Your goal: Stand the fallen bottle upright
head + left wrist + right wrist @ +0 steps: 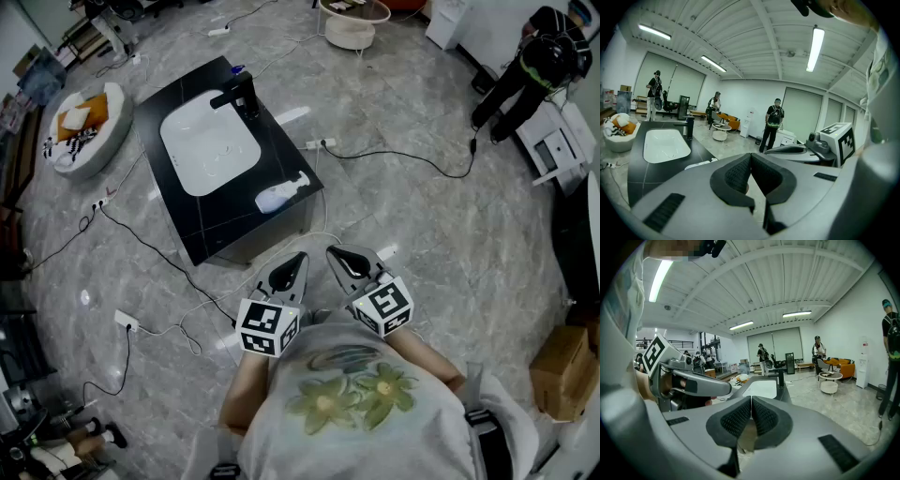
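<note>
A white pump bottle [280, 194] lies on its side on the near right corner of the black counter [281, 155], beside the white basin [210, 141]. In the left gripper view the bottle [701, 163] shows just past the jaws. Both grippers hover over the floor in front of the counter, close to the person's chest. My left gripper [298, 257] is shut with nothing between its pads [740, 174]. My right gripper [332, 252] is shut too, its pads [759, 416] meeting with nothing held. The bottle is hidden in the right gripper view.
A black faucet [240, 94] stands at the far edge of the basin. Cables and power strips [127, 322] trail over the marble floor. A round pet bed [86, 127] lies to the left, a cardboard box [565, 367] at right. A person [530, 66] stands far right.
</note>
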Tool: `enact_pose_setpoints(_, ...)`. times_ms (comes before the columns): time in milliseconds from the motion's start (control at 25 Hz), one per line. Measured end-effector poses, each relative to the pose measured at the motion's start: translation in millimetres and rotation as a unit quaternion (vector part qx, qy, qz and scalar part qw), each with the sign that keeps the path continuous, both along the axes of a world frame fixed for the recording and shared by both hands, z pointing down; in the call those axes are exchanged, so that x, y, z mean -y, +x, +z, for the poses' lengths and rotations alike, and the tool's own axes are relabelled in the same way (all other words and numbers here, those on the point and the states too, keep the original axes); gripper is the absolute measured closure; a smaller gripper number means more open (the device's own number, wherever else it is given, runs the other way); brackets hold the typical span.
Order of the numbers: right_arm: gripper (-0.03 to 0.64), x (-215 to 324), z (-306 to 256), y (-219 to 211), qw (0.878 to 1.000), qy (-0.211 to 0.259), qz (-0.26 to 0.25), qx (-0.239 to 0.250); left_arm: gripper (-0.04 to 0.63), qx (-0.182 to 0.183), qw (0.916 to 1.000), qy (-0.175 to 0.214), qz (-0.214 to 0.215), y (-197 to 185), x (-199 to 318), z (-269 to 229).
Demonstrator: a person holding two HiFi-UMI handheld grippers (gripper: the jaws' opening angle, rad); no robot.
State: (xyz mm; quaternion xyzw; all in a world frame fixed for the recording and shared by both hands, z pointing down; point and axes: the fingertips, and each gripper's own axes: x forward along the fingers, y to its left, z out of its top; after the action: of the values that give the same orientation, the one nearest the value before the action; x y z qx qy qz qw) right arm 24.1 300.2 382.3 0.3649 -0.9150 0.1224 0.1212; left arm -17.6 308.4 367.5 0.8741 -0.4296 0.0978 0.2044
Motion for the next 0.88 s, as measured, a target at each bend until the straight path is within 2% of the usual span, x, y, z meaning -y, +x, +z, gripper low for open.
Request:
enact_pose_setpoints(320,0.574,18.6,-1.8,-12.3,1.0,0.012,0.009,-0.01,0.577,-0.004,1.0,0.005,0.002,-14.4,18.3,-5.1)
enact_pose_setpoints(760,0.572,47.0,7.2,-31.6,0.998,0.016,0.06,0.003,0.577,0.005,0.9997,-0.005,0.025,-49.6,43.4,15.1)
enact_pose_setpoints(880,0.572,50.6,9.5,-31.7,0.998,0.008,0.067,-0.003,0.577,-0.015,0.9992,-0.008,0.037,-50.8,43.1,10.6)
